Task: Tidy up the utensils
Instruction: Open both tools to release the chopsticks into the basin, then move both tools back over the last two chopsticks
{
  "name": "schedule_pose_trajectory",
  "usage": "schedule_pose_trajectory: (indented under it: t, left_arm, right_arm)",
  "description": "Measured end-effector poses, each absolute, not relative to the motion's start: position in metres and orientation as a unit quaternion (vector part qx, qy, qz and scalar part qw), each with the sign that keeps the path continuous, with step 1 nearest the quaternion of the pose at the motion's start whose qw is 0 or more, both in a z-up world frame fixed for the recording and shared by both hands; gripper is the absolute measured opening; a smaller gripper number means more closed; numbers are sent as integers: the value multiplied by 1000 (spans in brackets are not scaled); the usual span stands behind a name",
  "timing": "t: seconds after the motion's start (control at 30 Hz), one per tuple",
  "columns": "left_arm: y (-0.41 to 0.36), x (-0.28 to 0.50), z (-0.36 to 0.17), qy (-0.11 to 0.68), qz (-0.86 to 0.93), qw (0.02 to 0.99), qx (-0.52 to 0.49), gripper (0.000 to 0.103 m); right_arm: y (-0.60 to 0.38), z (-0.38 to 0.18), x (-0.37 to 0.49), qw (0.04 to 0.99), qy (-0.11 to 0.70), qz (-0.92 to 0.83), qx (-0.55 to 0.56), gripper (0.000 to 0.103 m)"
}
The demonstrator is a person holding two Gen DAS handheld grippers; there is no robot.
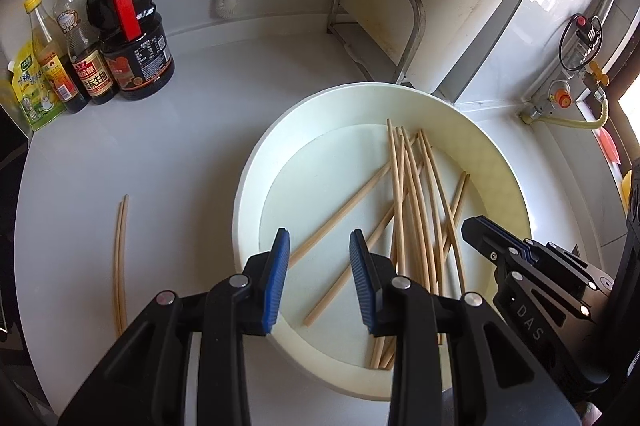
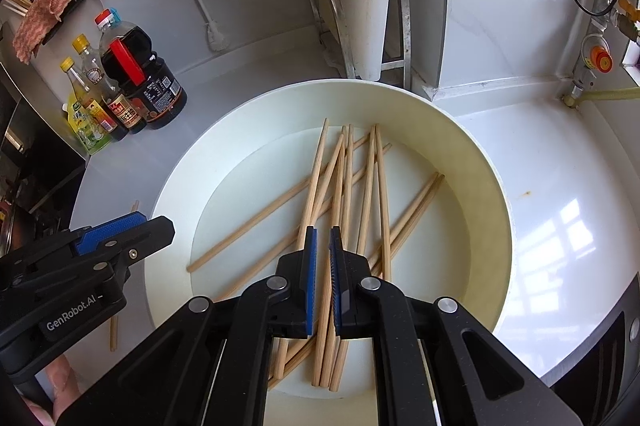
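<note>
Above the bowl (image 2: 496, 194) of chopsticks (image 2: 340, 210), left fingers (image 1: 319, 276) gape empty, right fingers (image 2: 323, 282) pinch one chopstick; next, lift it to the bench pair (image 1: 121, 258).

The right gripper (image 1: 474, 232) carries "DAS" on its body. The left gripper (image 2: 132, 226) reads "GenRobot.AI". A soy sauce bottle (image 1: 94, 66) label shows "金标生抽".

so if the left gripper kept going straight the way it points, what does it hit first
Most likely the chopsticks lying in the white basin: the left gripper hangs open, angled down over the basin's near side. Depth is unclear, so it might meet the bare basin floor first.
</note>
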State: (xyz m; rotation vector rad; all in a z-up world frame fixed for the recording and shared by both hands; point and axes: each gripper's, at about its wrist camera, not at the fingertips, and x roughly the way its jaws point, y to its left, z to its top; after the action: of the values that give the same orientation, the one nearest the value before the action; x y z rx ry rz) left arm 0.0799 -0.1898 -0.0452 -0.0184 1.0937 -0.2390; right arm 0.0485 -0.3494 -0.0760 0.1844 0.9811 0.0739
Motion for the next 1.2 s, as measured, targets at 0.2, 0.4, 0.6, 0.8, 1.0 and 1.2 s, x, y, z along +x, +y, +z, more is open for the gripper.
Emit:
schedule_pose_trajectory:
  t: [0.2,0.4,0.6,0.8,1.0,1.2]
  left_arm:
    - [-166,73,-37,511,-107,853,-12,34]
    - [-130,68,-26,496,-98,863,-16,38]
    - [-82,67,-22,492,-82,866,-20,42]
    - [-23,67,-24,484,-57,873,-4,47]
    - [38,60,-47,503,-32,864,6,53]
    - [80,55,-80,531,-17,847,10,59]
  right_arm:
    - [-334,-70,43,881,465,36,82,7]
    - [-306,-65,36,883,462,41,77,8]
    - [-268,-57,31,886,456,50,75,15]
    - [-222,-54,23,888,447,70,78,24]
    - [-171,-64,14,881,458,90,78,32]
    - [-127,-91,6,869,477,104,82,39]
